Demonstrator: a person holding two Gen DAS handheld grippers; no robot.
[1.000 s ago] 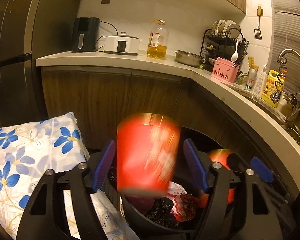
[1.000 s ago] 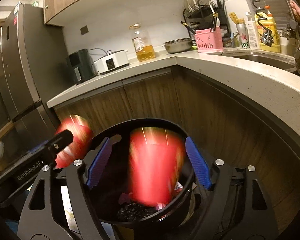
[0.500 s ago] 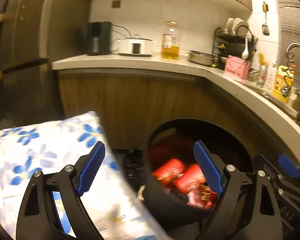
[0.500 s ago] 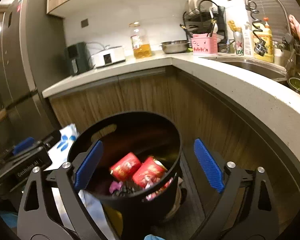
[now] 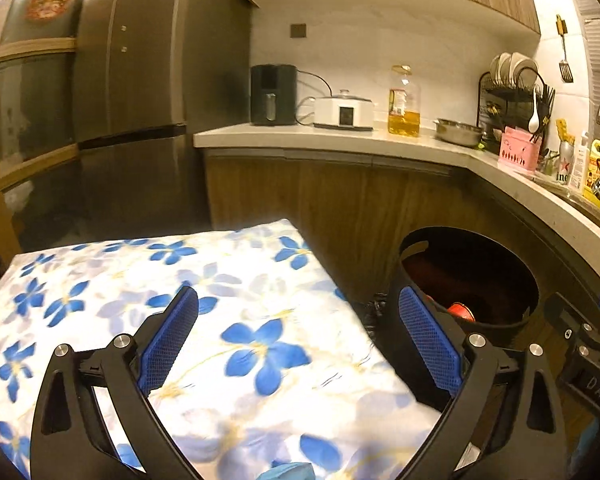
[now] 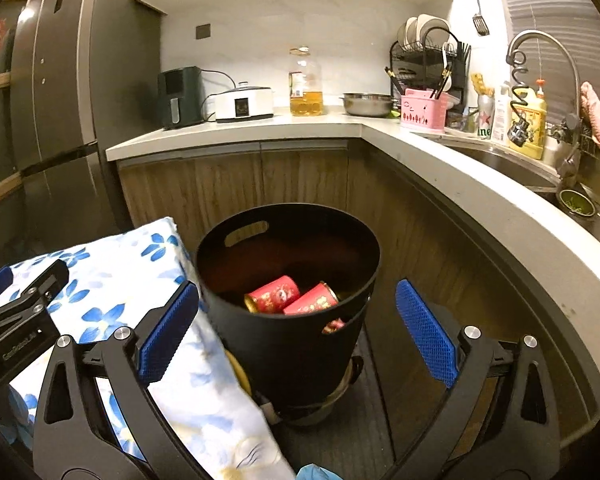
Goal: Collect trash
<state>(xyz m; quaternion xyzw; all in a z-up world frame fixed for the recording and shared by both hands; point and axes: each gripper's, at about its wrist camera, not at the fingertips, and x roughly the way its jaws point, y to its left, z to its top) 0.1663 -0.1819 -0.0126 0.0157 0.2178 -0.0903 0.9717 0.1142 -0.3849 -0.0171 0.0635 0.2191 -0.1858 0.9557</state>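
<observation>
Two red cans (image 6: 291, 299) lie on their sides at the bottom of a black round bin (image 6: 288, 344), touching each other, with a scrap of red wrapper showing through the bin's front handle slot. In the left wrist view only a sliver of one red can shows over the rim of the bin (image 5: 500, 326).

Just left of the bin, pressed against its wall, is a raised surface covered by a white cloth with blue flowers (image 5: 228, 312). The bin stands on a dark floor in the inner corner of an L-shaped kitchen counter (image 6: 452, 176) with wooden cabinet fronts. On the counter are a black air fryer (image 6: 179, 97), a white cooker (image 6: 244, 103), a bottle of oil (image 6: 306, 84), a steel bowl (image 6: 369, 103), a pink utensil caddy (image 6: 423, 112) and a dish rack; a sink with a curved faucet (image 6: 544, 52) lies to the right. A dark refrigerator (image 5: 132, 92) fills the left.

The right gripper (image 6: 296, 332) points slightly downward at the bin, its jaws opening wide, empty. The left gripper (image 5: 300, 340) hangs over the cloth, jaws likewise opening, nothing between them.
</observation>
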